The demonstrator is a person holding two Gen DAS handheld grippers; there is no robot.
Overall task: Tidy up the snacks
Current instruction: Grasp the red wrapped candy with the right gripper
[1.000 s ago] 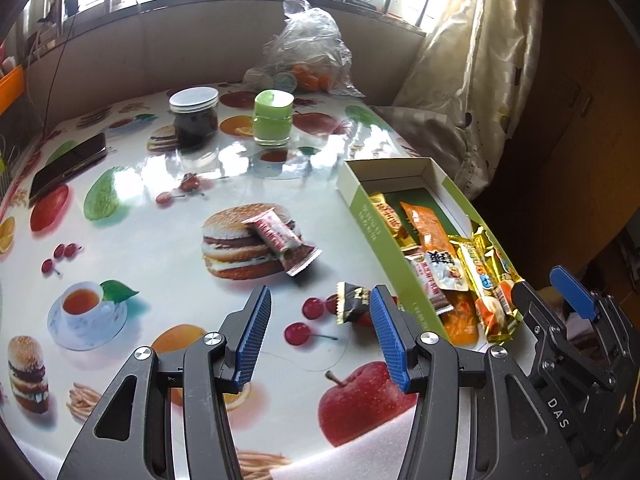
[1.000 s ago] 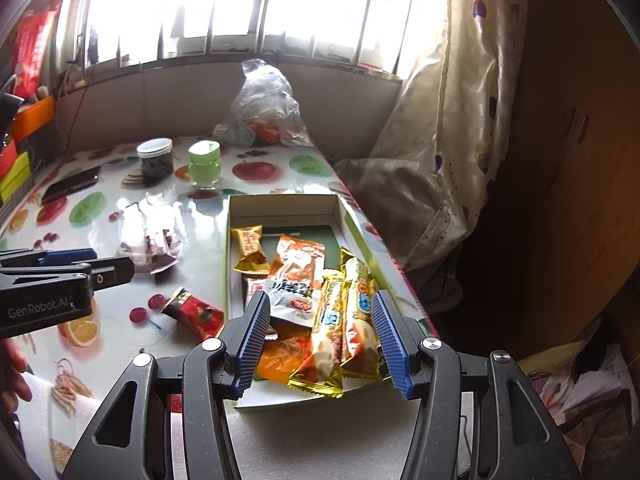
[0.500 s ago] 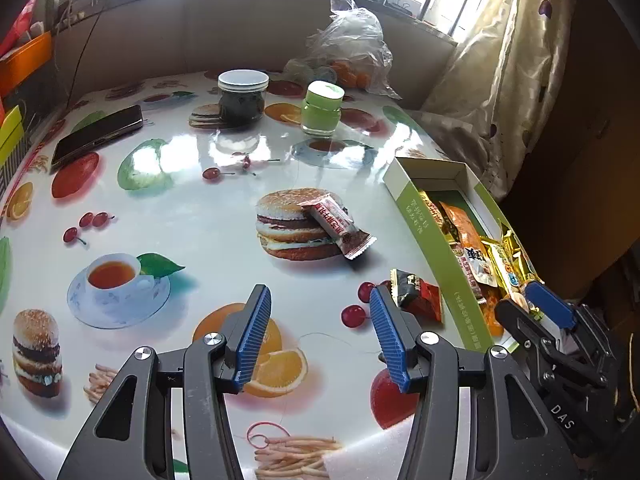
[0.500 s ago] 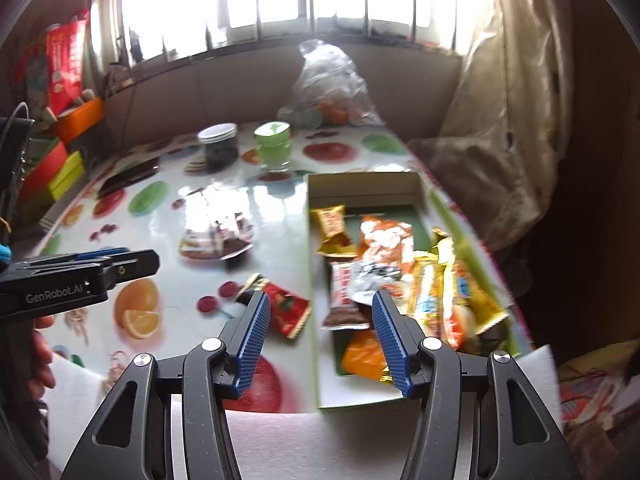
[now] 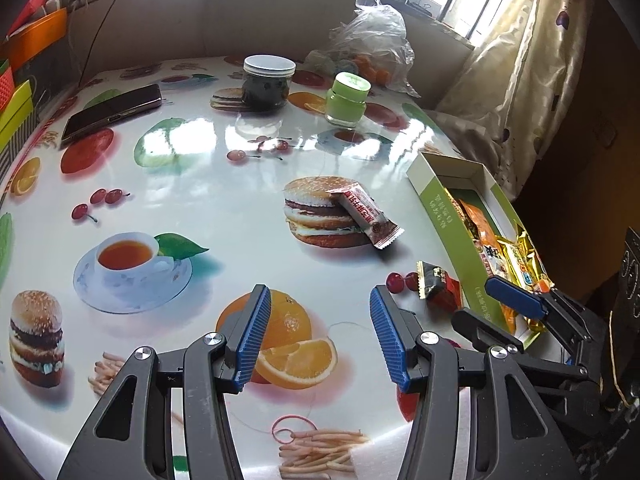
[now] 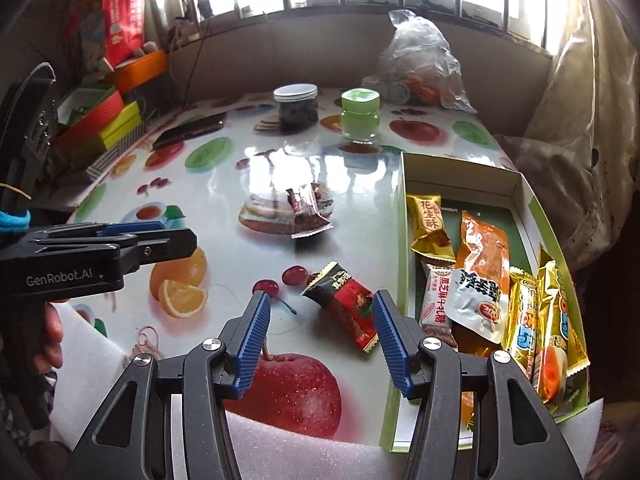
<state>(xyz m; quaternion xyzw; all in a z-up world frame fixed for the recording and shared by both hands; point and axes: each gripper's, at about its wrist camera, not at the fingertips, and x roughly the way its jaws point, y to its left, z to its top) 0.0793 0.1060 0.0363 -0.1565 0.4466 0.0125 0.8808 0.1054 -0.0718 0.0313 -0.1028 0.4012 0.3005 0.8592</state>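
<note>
A red-and-black snack packet (image 6: pixel 347 305) lies on the table just left of the green box (image 6: pixel 394 240); it also shows in the left wrist view (image 5: pixel 437 289). A brown-and-white bar (image 5: pixel 366 216) lies on the printed burger, also in the right wrist view (image 6: pixel 308 210). The box (image 5: pixel 440 216) holds several packets (image 6: pixel 480 280). My right gripper (image 6: pixel 320 336) is open and empty, just short of the red-and-black packet. My left gripper (image 5: pixel 318 336) is open and empty over the printed orange, left of both loose snacks.
A dark jar (image 5: pixel 269 82), a green jar (image 5: pixel 346 98), a phone (image 5: pixel 112 114) and a plastic bag of fruit (image 5: pixel 368 52) stand at the table's far side. Coloured boxes (image 6: pixel 108 120) sit at the left. A curtain (image 5: pixel 520 80) hangs on the right.
My left gripper has swung left and back, away from the red-and-black packet. My right gripper has swung left from over the box to face that packet. Both stay open.
</note>
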